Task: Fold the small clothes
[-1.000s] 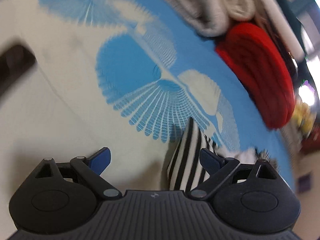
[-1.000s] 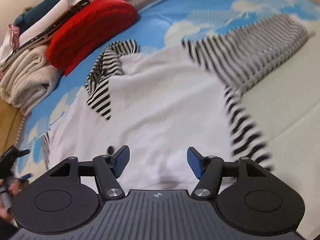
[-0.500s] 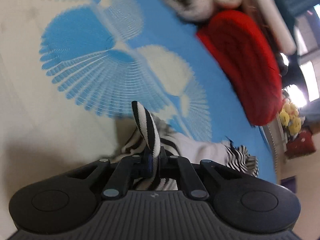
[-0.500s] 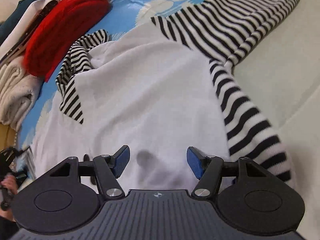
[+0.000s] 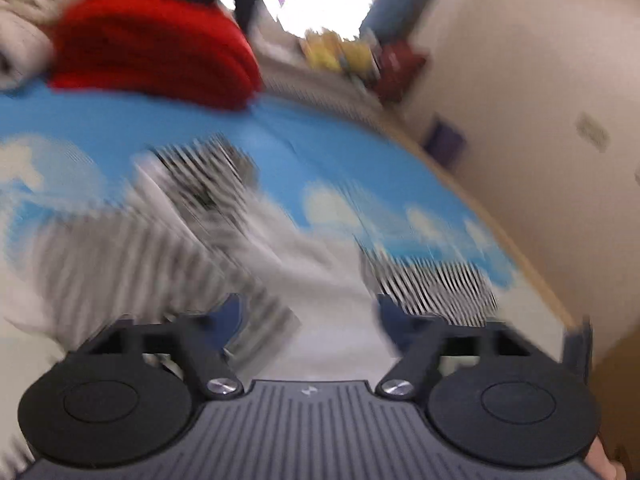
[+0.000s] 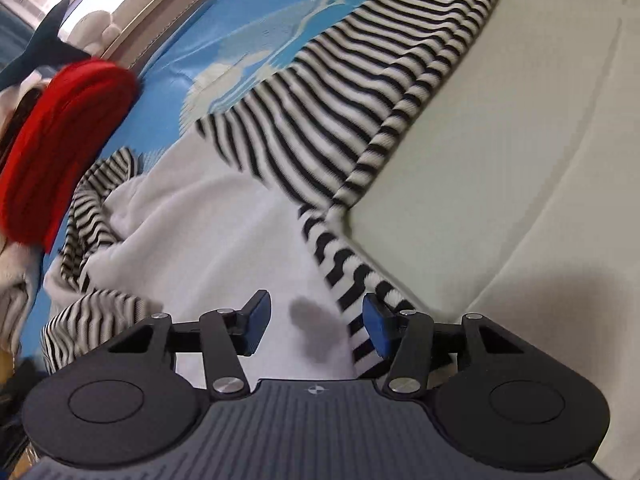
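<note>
A white top (image 6: 208, 232) with black-and-white striped sleeves lies spread on the bed. One striped sleeve (image 6: 340, 92) stretches to the far right, and a striped hem band (image 6: 348, 264) runs down to my right gripper (image 6: 316, 320). That gripper's jaws are closing, with the hem band and white cloth between the pads (image 6: 374, 328), which do not press on it. In the blurred left wrist view, my left gripper (image 5: 310, 316) hovers over the same top (image 5: 304, 256). Its jaws are opening wide and hold nothing.
A red folded garment (image 6: 60, 140) lies at the back left beside a stack of beige folded clothes (image 5: 24, 40). The blue cloud-print sheet (image 6: 240, 20) covers the far side, cream bedding (image 6: 520, 160) the right. A wooden bed edge (image 5: 500, 220) and wall bound the far right.
My left gripper closed on a striped cuff, carried it over, then released it and swung right across the top. My right gripper sank toward the striped hem and its jaws narrowed.
</note>
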`<state>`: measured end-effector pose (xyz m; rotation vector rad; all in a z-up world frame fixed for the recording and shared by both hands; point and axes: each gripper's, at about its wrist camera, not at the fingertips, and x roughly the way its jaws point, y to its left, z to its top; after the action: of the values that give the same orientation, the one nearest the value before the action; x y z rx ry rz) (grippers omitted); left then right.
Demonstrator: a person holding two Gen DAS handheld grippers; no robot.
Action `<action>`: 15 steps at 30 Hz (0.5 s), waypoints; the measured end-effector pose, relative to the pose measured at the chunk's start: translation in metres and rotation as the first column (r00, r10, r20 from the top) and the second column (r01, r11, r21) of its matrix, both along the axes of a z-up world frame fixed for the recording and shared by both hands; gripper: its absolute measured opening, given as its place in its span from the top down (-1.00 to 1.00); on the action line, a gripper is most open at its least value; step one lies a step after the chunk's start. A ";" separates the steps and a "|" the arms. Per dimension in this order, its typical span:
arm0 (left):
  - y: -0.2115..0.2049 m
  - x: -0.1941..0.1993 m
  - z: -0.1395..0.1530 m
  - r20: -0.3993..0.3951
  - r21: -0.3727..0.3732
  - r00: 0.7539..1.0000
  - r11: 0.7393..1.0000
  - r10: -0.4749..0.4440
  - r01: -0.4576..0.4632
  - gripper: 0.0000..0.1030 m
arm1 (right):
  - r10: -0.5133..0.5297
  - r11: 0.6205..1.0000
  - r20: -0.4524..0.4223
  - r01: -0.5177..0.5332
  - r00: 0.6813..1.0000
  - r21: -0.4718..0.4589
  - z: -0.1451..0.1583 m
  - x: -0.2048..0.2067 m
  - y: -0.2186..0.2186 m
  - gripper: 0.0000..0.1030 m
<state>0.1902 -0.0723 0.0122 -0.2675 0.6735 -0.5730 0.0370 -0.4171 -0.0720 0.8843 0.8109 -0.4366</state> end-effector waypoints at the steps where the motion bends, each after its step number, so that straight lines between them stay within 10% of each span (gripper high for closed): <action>1: 0.022 0.007 0.004 0.027 -0.023 0.997 0.997 0.068 -0.067 -0.77 | 0.003 1.000 0.002 -0.003 1.000 0.010 -0.001 0.000 -0.003 -0.03; 6: 0.134 0.068 -0.026 -0.161 -0.042 0.904 0.912 0.397 -0.408 -0.77 | 0.039 0.999 -0.004 -0.039 0.999 -0.028 0.002 0.002 0.006 -0.04; 12: 0.158 0.083 -0.081 -0.246 0.029 0.926 0.957 0.288 -0.289 -0.71 | 0.094 0.994 -0.013 -0.095 0.995 -0.054 0.001 0.012 0.018 -0.08; 15: 0.151 0.093 -0.101 -0.323 -0.112 0.911 0.946 0.255 -0.305 -0.59 | 0.119 0.988 -0.025 -0.121 0.993 -0.100 0.003 0.016 0.025 -0.09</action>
<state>0.2832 0.0791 -0.0887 -0.6040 0.8707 -0.3091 0.0529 -0.3918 -0.0694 0.7336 0.8474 -0.3778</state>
